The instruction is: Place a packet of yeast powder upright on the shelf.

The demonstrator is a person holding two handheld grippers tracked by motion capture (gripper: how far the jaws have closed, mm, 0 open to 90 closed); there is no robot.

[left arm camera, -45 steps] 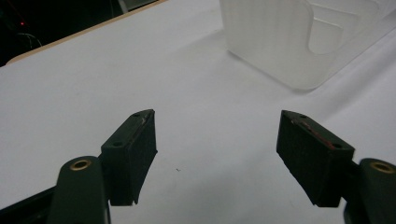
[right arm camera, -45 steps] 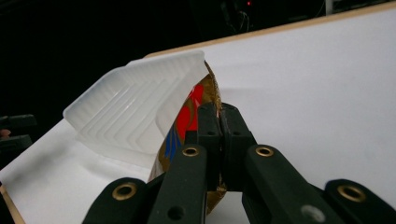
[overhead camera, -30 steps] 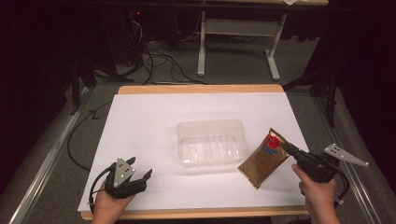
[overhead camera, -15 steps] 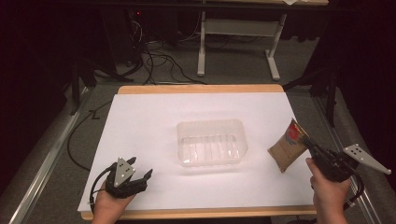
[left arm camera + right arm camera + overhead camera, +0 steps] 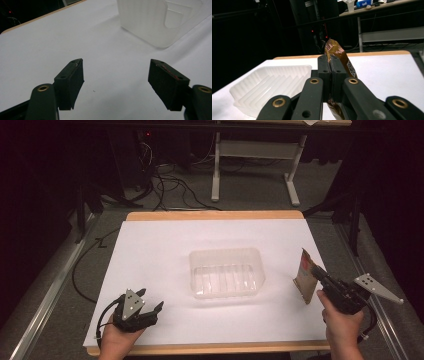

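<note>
A brown snack packet (image 5: 306,275) hangs above the table's right edge, pinched between the jaws of my right gripper (image 5: 318,274), which is shut on it. In the right gripper view the packet (image 5: 337,53) sticks up edge-on from between the closed jaws (image 5: 330,65). A clear plastic tray (image 5: 226,272) sits in the middle of the white sheet, to the left of the packet. My left gripper (image 5: 150,301) rests near the front left corner, open with nothing between its fingers (image 5: 71,79). The tray's corner (image 5: 155,22) lies ahead of it.
The white sheet (image 5: 160,255) covers a wooden table (image 5: 215,214). Cables (image 5: 165,187) and a desk frame (image 5: 252,170) stand on the dark floor beyond the far edge. A metal rail (image 5: 45,290) runs along the left side.
My right gripper has carried the packet to the right, away from the tray, and turned it edge-on. The left gripper has stayed put.
</note>
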